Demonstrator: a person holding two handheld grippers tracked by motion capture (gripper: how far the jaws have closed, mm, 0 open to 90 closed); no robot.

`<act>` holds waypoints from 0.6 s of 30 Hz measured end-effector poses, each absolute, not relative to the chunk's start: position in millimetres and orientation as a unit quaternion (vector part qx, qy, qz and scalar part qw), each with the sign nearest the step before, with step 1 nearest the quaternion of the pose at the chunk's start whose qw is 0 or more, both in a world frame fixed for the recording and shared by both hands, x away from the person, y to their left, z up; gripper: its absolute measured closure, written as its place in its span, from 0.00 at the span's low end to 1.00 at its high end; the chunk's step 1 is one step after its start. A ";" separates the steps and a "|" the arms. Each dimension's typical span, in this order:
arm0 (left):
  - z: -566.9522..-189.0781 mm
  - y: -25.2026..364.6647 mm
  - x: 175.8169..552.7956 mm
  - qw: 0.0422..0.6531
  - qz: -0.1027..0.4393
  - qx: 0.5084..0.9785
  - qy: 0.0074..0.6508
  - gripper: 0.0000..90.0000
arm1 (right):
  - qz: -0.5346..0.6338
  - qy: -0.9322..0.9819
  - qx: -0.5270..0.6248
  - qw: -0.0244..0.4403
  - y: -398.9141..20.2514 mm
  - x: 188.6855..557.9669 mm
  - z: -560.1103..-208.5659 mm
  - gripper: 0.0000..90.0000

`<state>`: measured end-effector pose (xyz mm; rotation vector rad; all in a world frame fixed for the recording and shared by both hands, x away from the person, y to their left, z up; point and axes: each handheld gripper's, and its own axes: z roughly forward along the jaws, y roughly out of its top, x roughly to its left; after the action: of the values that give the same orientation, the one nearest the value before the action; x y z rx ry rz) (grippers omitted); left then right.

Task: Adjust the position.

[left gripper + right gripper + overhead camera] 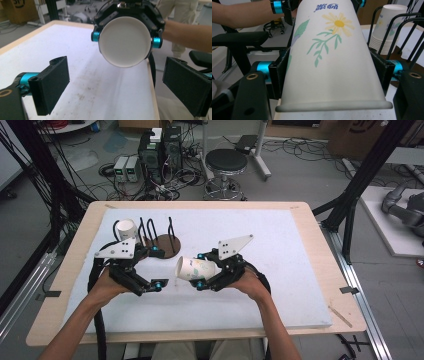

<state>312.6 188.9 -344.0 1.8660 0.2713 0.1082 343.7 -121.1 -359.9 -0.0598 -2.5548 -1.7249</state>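
A white paper cup [196, 268] printed with a yellow flower lies sideways above the white mat, and my right gripper [201, 270] is shut on it. In the right gripper view the cup [332, 62] runs between my jaws, its rolled rim nearest the camera; the right gripper [331, 72] presses both its sides. The cup's round base [124, 41] faces my left gripper [117, 85], which stands open a short way from it and holds nothing. From above, the left gripper [146, 271] hangs left of the cup. A stack of matching cups [127, 229] rests in a black wire rack [161, 236].
The rack stands on a brown round base [170, 246] at the mat's back left, with the cup stack [387, 30] in it. The white mat [280, 265] covers a wooden table [320, 235]. On the floor behind are a stool [226, 162] and computer boxes.
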 end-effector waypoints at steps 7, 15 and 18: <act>-342.6 187.4 314.0 0.537 0.041 0.835 0.117 0.08 | -0.536 -0.843 -0.026 0.025 -122.2 343.0 -361.4 0.34; -338.5 183.6 315.8 0.482 0.040 0.868 0.112 0.08 | -0.513 -0.857 -0.029 0.021 -122.3 343.1 -363.6 0.34; -338.6 182.8 316.2 0.464 0.037 0.878 0.111 0.09 | -0.504 -0.863 -0.030 0.019 -122.1 342.5 -364.1 0.34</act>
<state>316.2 182.8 -338.6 2.1578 0.2721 0.0902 342.5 -122.1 -364.1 -0.0935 -2.6783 -1.5654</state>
